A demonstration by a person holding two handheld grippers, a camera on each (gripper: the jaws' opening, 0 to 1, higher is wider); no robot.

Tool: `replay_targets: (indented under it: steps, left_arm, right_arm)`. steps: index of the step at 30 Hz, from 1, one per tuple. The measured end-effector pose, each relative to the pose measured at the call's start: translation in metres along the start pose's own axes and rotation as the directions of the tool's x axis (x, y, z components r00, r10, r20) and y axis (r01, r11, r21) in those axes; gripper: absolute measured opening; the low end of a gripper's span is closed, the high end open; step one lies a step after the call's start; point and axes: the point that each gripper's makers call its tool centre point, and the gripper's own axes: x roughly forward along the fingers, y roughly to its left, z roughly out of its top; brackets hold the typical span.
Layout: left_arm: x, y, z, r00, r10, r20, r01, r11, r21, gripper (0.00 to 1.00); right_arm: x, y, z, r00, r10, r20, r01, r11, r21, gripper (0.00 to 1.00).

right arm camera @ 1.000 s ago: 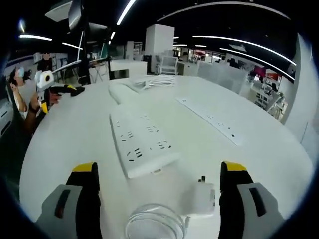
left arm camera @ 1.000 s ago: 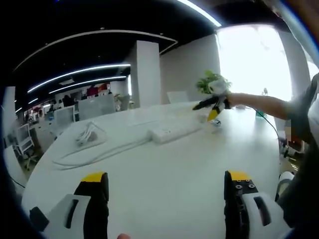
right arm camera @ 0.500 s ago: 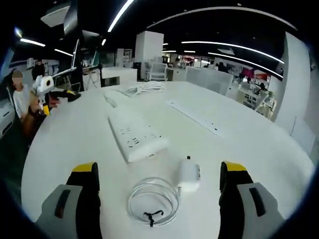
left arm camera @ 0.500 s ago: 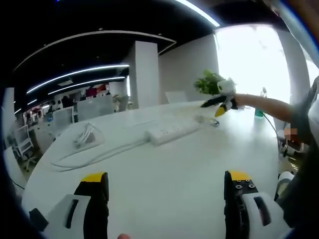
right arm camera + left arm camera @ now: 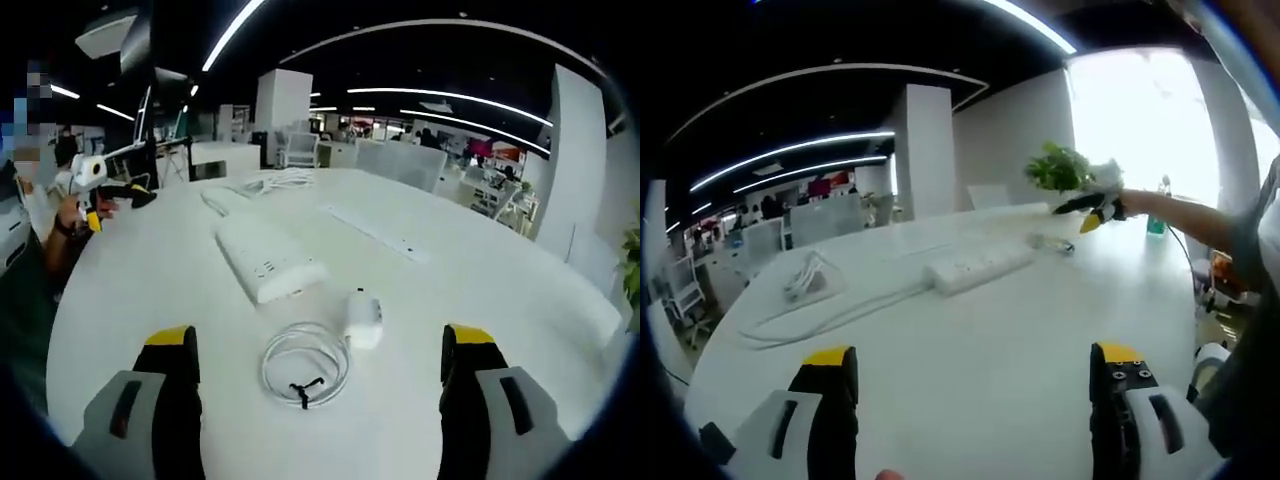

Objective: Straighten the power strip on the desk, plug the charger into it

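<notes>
Across the white surface (image 5: 480,300) the power strip (image 5: 268,262) lies slanted, not yet squared up, with the charger (image 5: 363,319) and its coiled cable (image 5: 303,364) just beside its near end, within reach for plugging. Both tools hang wide and empty: the right tool (image 5: 320,400) faces the charger, the left tool (image 5: 975,405) waits well short of the strip

You have a broad white desk (image 5: 500,330) with a rounded edge under both views. In the right gripper view the white power strip (image 5: 265,260) lies flat near its middle, the white charger (image 5: 363,318) just beside the strip's near end, and the charger's coiled cable (image 5: 303,362) next to it. A long flat white bar (image 5: 375,232), possibly a second strip, lies apart. A loose cord bundle (image 5: 810,278) rests at the far side.
</notes>
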Motion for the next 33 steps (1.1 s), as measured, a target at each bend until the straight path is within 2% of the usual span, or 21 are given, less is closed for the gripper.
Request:
replay_targets:
  steps: [6, 13, 26, 33]
  left_arm:
    - [0.000, -0.002, 0.001, 1.000, -0.006, 0.001, 0.006, 1.000, 0.003, 0.99]
    - [0.002, -0.004, -0.001, 1.000, -0.009, -0.002, 0.009, 1.000, 0.006, 0.99]
    - [0.001, -0.009, 0.001, 1.000, -0.017, -0.003, 0.017, 1.000, 0.019, 0.99]
    - [0.004, -0.013, 0.001, 0.999, -0.032, -0.003, 0.032, 0.999, 0.024, 0.99]
  right_arm:
    - [-0.015, -0.004, -0.002, 0.999, -0.025, 0.028, 0.025, 0.999, 0.025, 1.00]
    - [-0.029, -0.006, -0.023, 0.998, -0.059, 0.016, 0.058, 0.997, 0.047, 1.00]
    - [-0.064, -0.003, -0.049, 0.992, -0.120, 0.031, 0.116, 0.988, 0.097, 1.00]
    - [-0.069, -0.003, -0.061, 0.991, -0.133, 0.023, 0.129, 0.985, 0.118, 1.00]
